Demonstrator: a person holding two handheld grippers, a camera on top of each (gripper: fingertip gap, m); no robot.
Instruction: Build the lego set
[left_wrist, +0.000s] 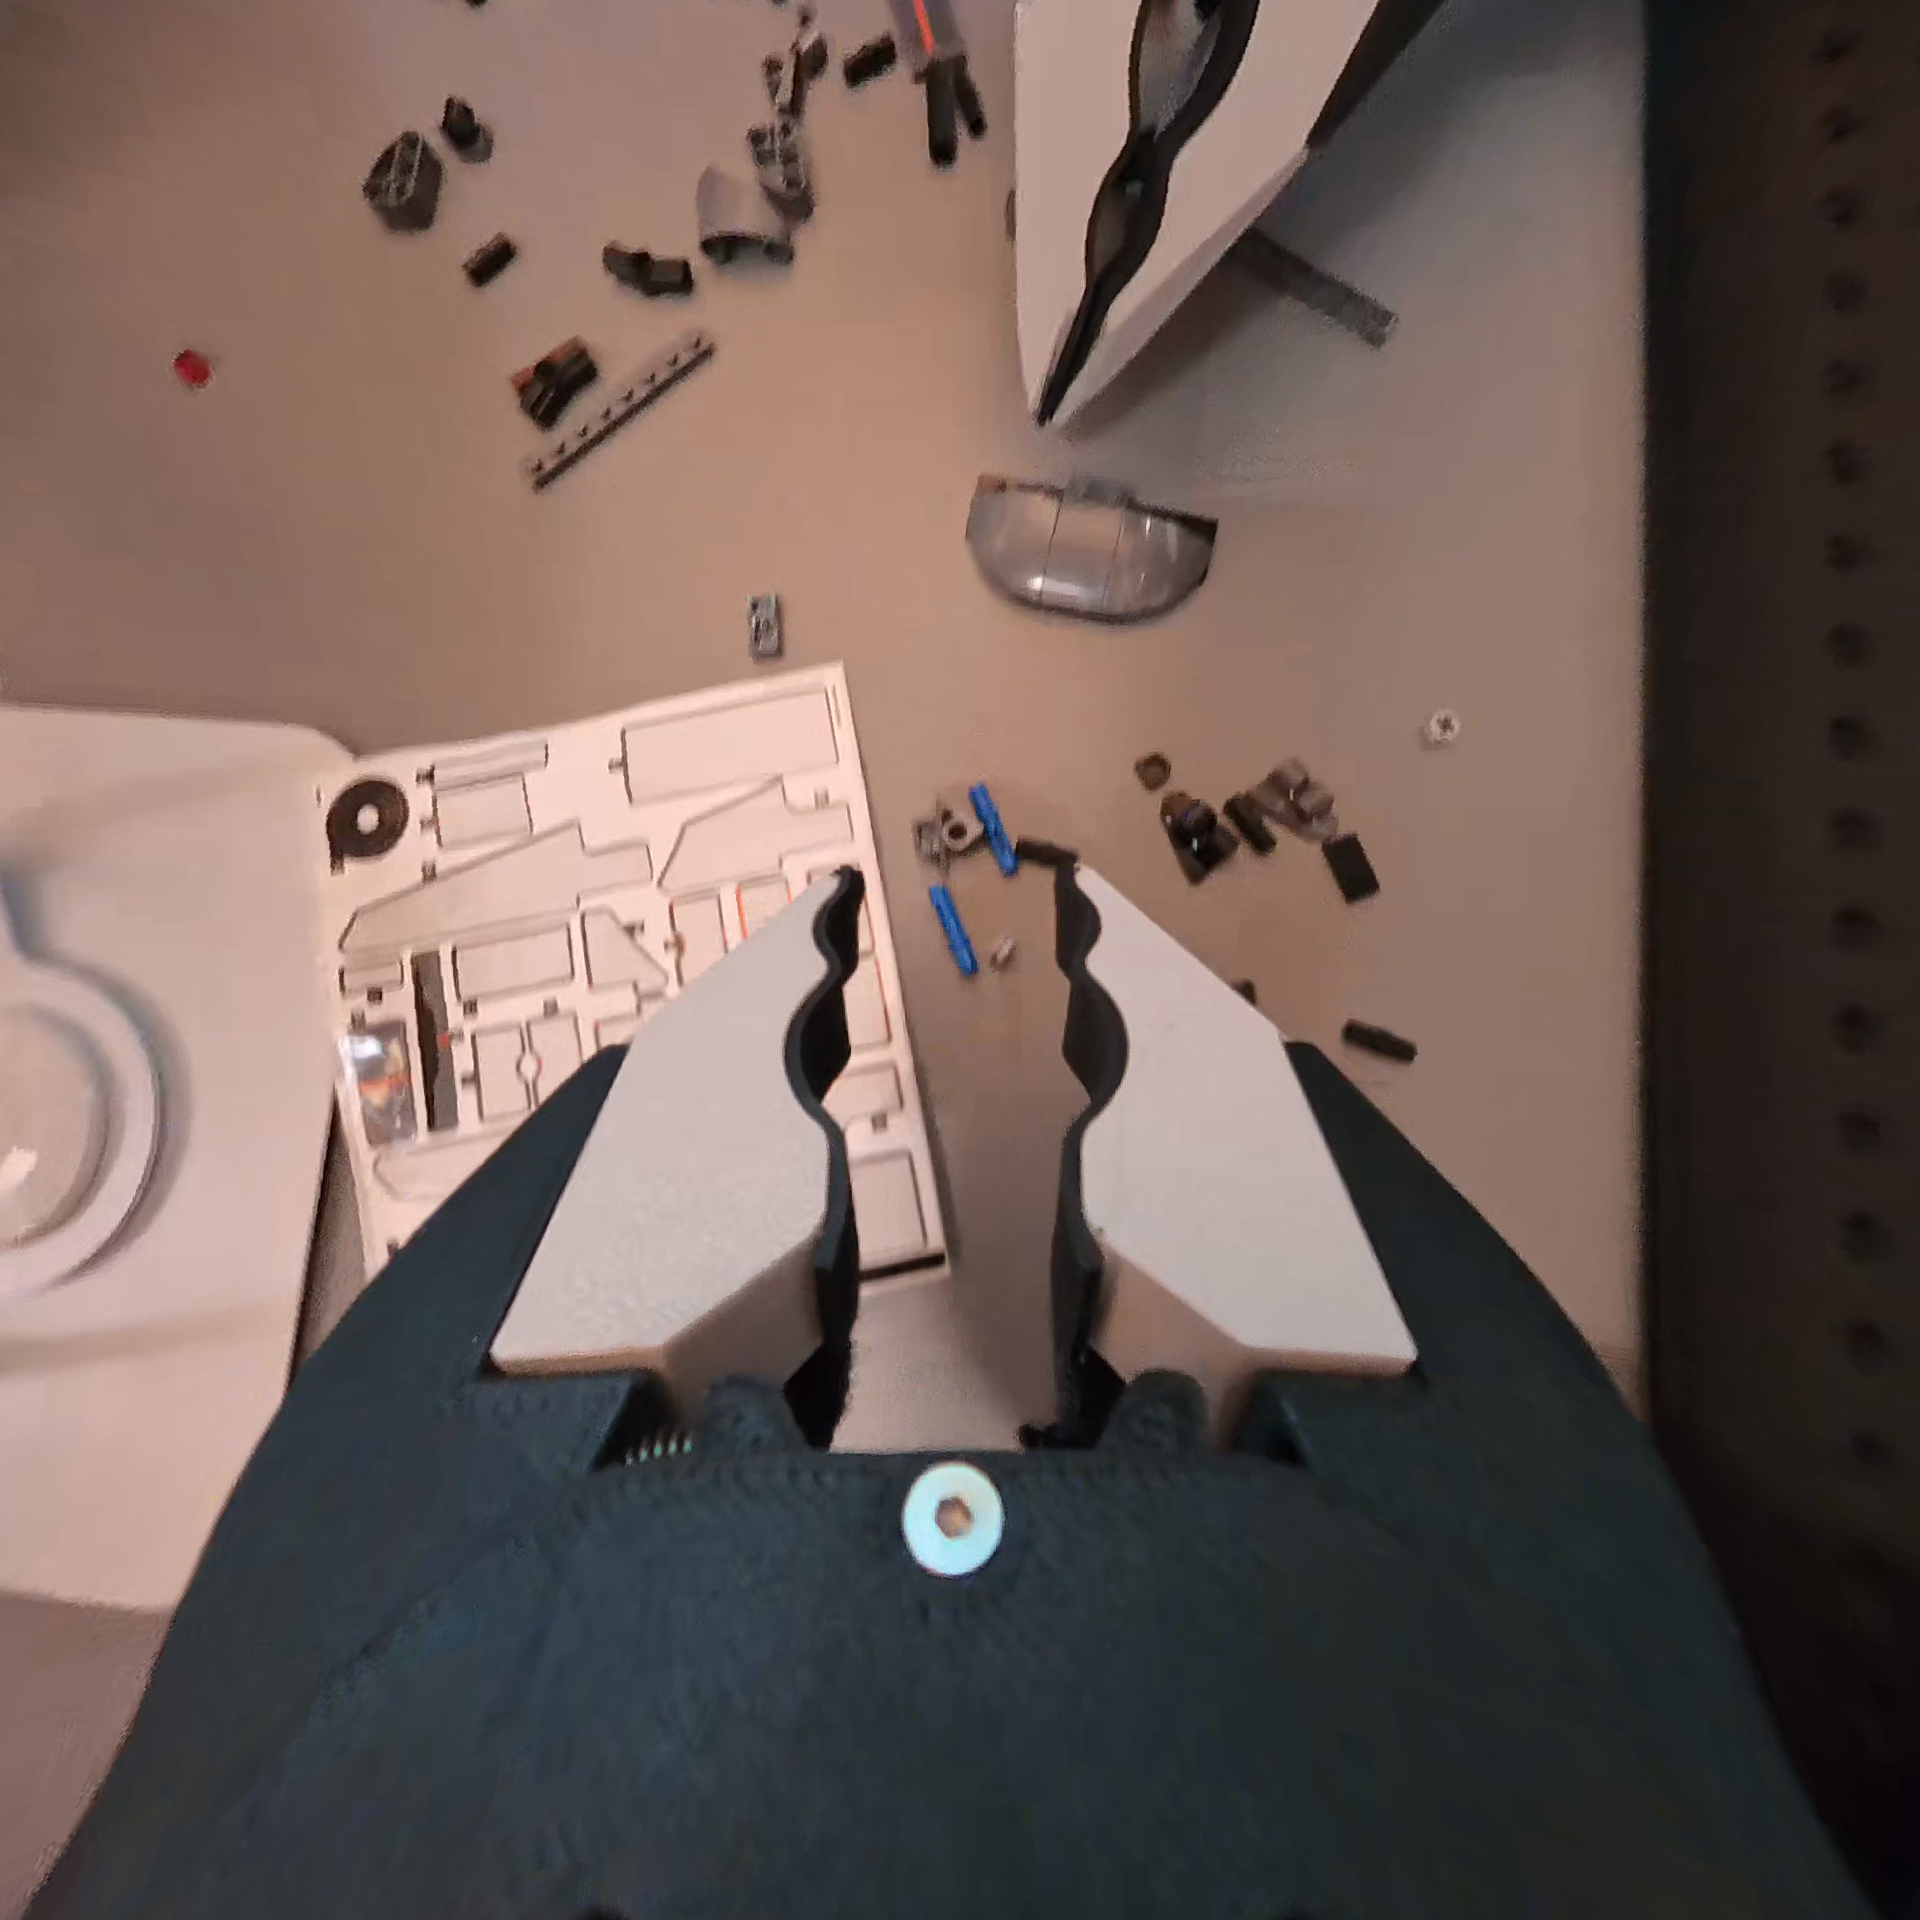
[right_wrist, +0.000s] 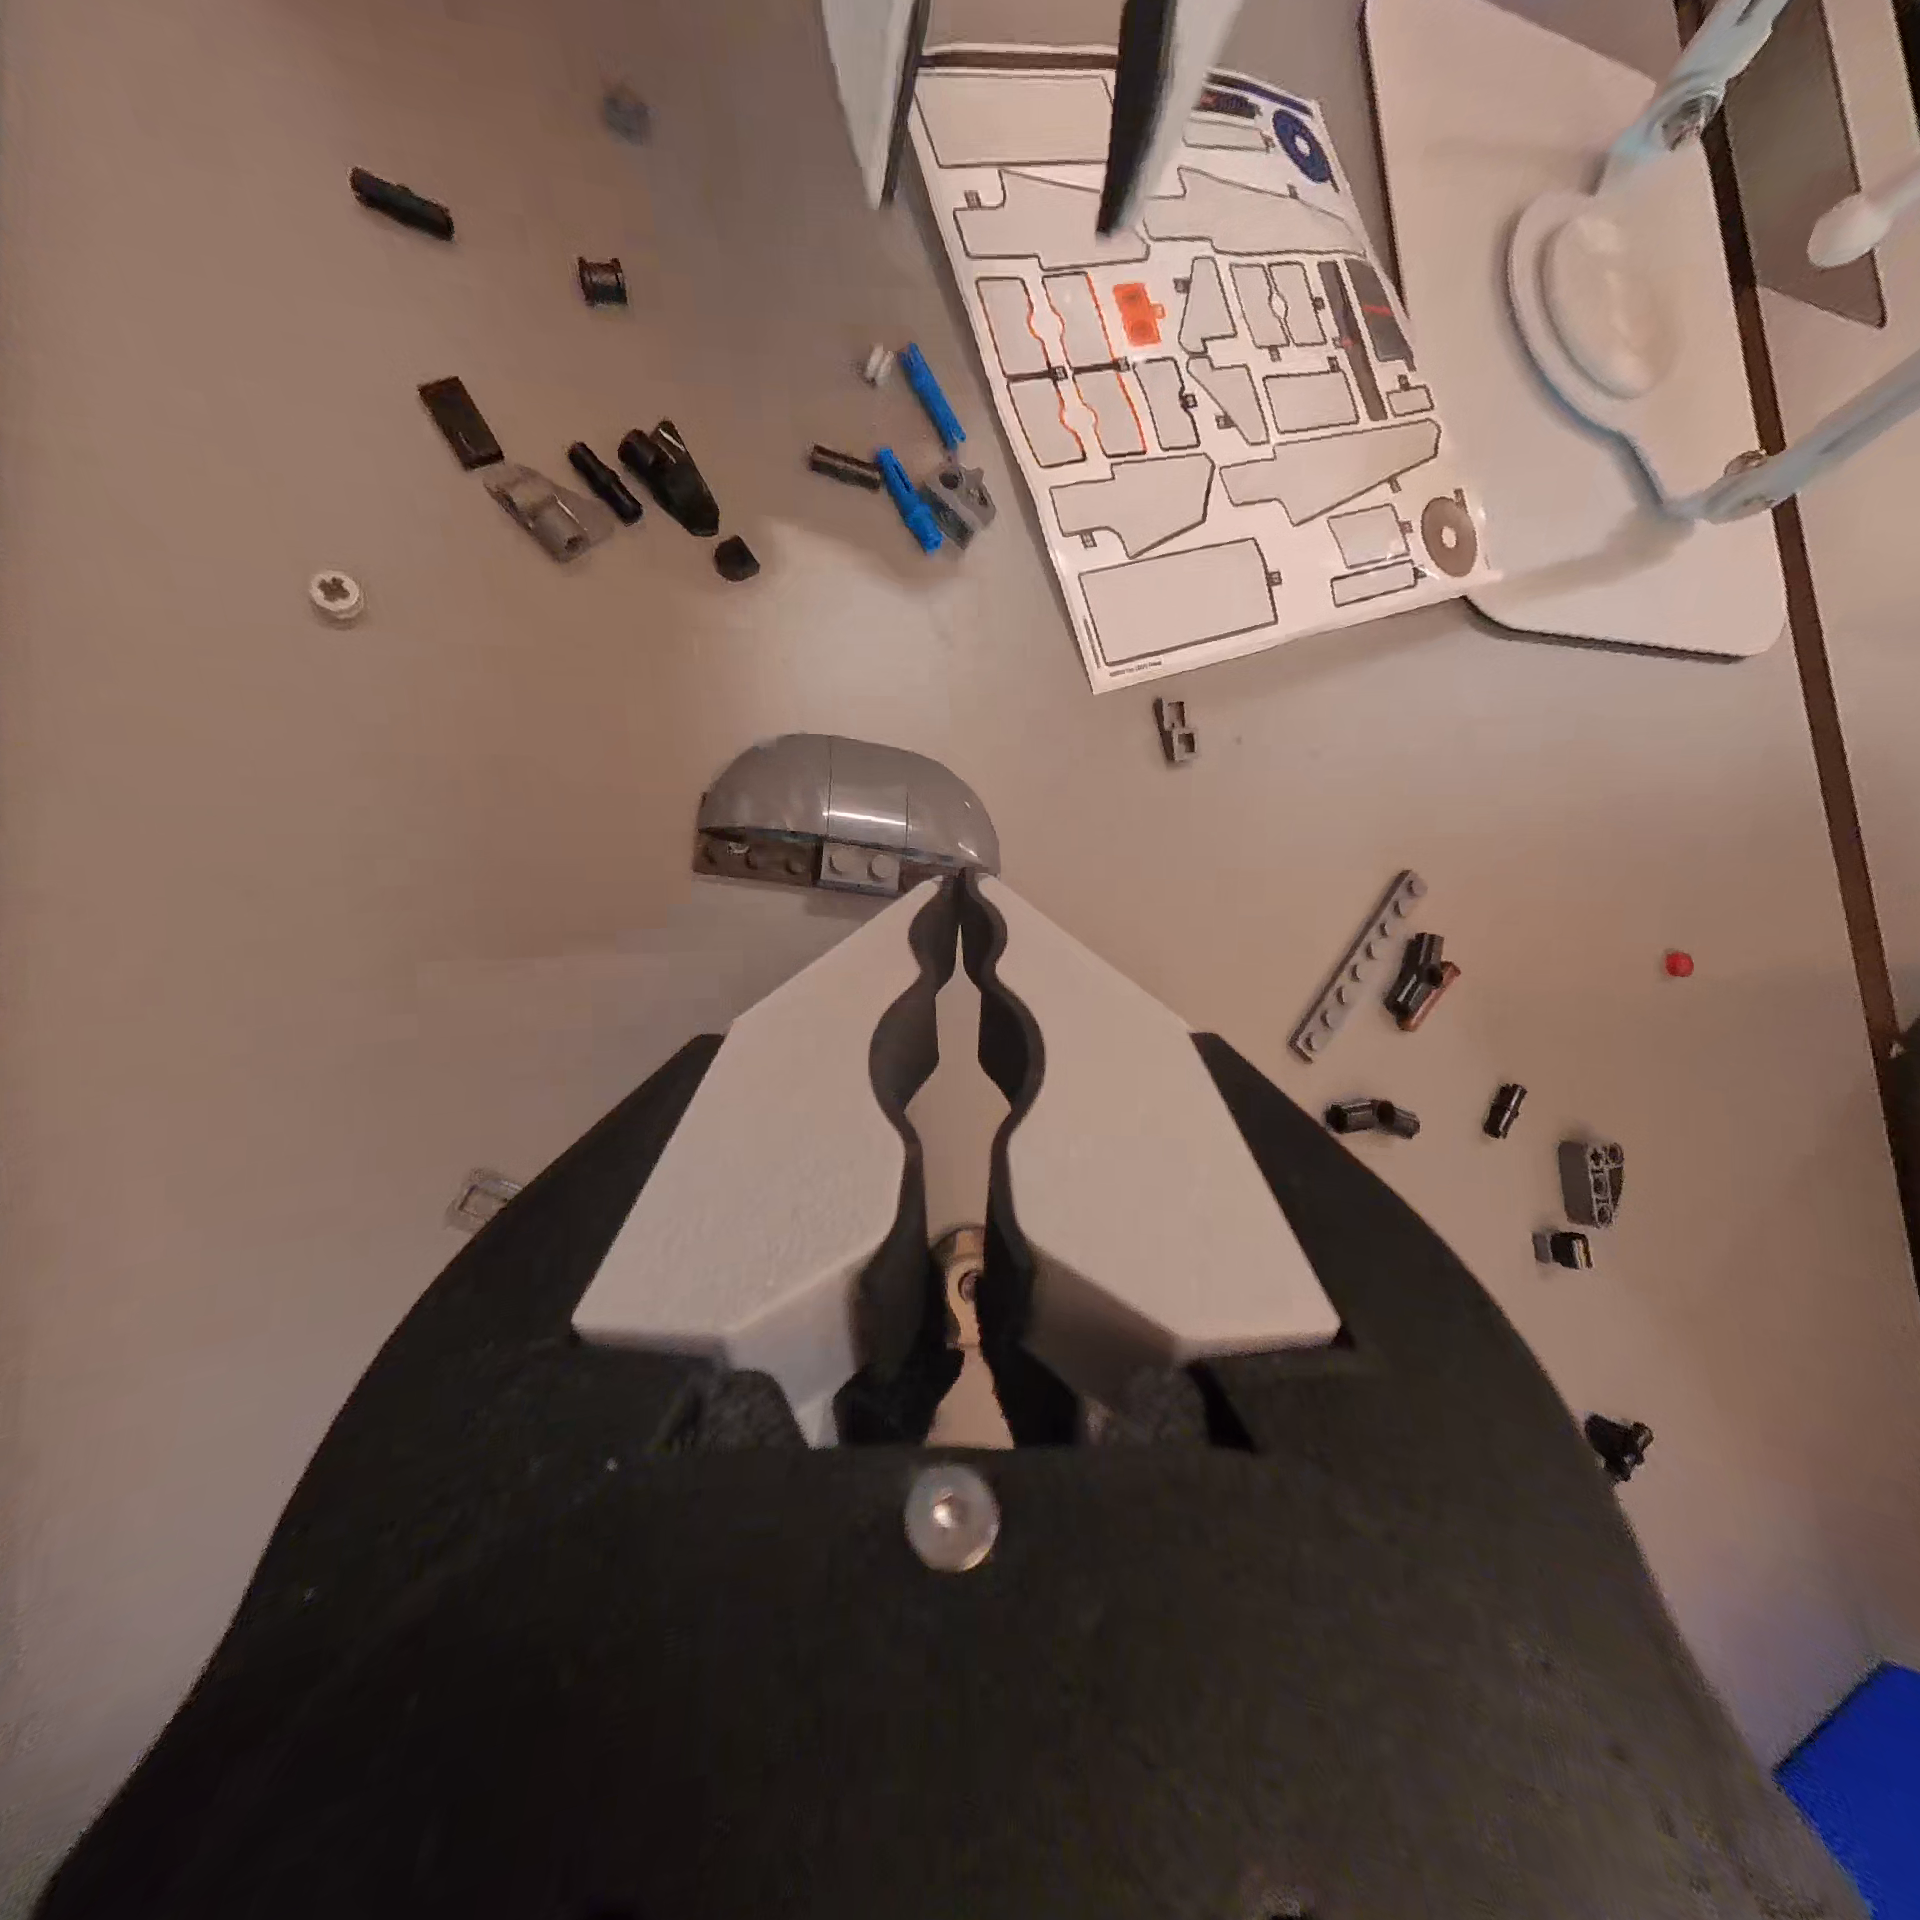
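Note:
My left gripper (left_wrist: 961, 878) is open and empty, hovering above two blue pins (left_wrist: 954, 930) and a small grey piece (left_wrist: 951, 831) on the tan table. My right gripper (right_wrist: 958, 881) is shut with nothing between its tips, which sit just in front of a grey domed assembly (right_wrist: 847, 805). That dome also shows in the left wrist view (left_wrist: 1089, 561), with the right gripper (left_wrist: 1049, 410) above it. The sticker sheet (left_wrist: 623, 935) lies under the left gripper's left finger, and it also shows in the right wrist view (right_wrist: 1216, 416).
Loose black and grey pieces are scattered around: a long grey plate (right_wrist: 1356, 966), a red stud (right_wrist: 1677, 963), a black cluster (right_wrist: 665, 478), a white round piece (right_wrist: 337, 596). A white lamp base (right_wrist: 1621, 312) stands beside the sheet. A dark perforated wall (left_wrist: 1787, 831) borders the table. One gripper's finger ends stand about 12 cm off the other's. From the left gripper's tips to the small grey piece (left_wrist: 951, 831) is close to 6 cm. My right wrist view (right_wrist: 952, 504) looks at it from another angle.

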